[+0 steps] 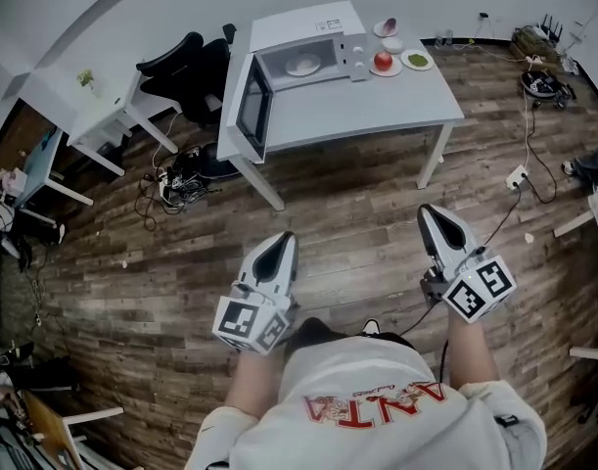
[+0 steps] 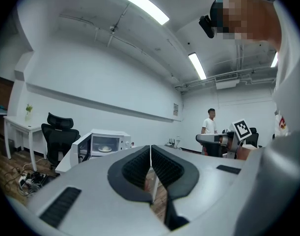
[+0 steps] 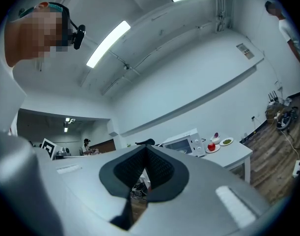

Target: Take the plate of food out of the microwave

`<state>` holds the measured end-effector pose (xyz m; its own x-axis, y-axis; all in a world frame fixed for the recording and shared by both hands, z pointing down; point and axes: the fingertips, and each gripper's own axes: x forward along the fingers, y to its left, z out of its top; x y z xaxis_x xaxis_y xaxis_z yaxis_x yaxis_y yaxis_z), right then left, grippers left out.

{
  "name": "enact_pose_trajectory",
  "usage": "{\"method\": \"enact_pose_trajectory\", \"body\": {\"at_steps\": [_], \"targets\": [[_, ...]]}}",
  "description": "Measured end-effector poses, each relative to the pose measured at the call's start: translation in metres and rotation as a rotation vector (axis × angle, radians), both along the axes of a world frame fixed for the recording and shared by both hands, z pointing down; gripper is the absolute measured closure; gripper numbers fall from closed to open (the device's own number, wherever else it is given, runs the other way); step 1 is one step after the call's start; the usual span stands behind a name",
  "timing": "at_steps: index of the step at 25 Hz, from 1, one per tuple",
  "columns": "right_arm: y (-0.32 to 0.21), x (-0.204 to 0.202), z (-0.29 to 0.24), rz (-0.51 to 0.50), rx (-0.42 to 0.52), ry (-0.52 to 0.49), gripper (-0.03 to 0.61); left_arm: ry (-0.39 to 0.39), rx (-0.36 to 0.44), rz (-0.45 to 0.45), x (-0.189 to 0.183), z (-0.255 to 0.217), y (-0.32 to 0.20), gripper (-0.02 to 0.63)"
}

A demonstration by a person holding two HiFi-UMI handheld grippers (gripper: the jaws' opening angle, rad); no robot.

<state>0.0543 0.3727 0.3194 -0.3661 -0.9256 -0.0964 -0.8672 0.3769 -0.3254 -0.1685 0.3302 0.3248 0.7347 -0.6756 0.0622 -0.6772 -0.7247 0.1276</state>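
The white microwave [image 1: 313, 47] stands on a white table [image 1: 377, 111] far ahead, its door [image 1: 253, 111] swung open to the left. Inside it lies a white plate of food [image 1: 303, 65], which also shows small in the left gripper view as the plate [image 2: 104, 149]. Both grippers hang low over the wooden floor, well short of the table. My left gripper [image 1: 279, 248] is shut with nothing in it, its pads [image 2: 140, 163] touching. My right gripper [image 1: 436, 220] is likewise shut and holds nothing, and the microwave [image 3: 181, 144] shows beyond it.
To the right of the microwave sit a red apple on a plate [image 1: 384, 63], a green-filled dish [image 1: 416, 61] and a small bowl [image 1: 392, 44]. A black office chair [image 1: 186, 71] and tangled cables [image 1: 176, 179] lie left of the table. A person [image 2: 210, 122] stands in the background.
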Motion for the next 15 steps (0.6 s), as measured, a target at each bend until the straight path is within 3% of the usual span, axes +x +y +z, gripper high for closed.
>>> {"method": "enact_pose_trajectory", "body": {"at_steps": [15], "targets": [[-0.102, 0.030, 0.014, 0.014, -0.072, 0.033, 0.578, 0.035, -0.031, 0.013, 0.029, 0.023, -0.112, 0.598]]}}
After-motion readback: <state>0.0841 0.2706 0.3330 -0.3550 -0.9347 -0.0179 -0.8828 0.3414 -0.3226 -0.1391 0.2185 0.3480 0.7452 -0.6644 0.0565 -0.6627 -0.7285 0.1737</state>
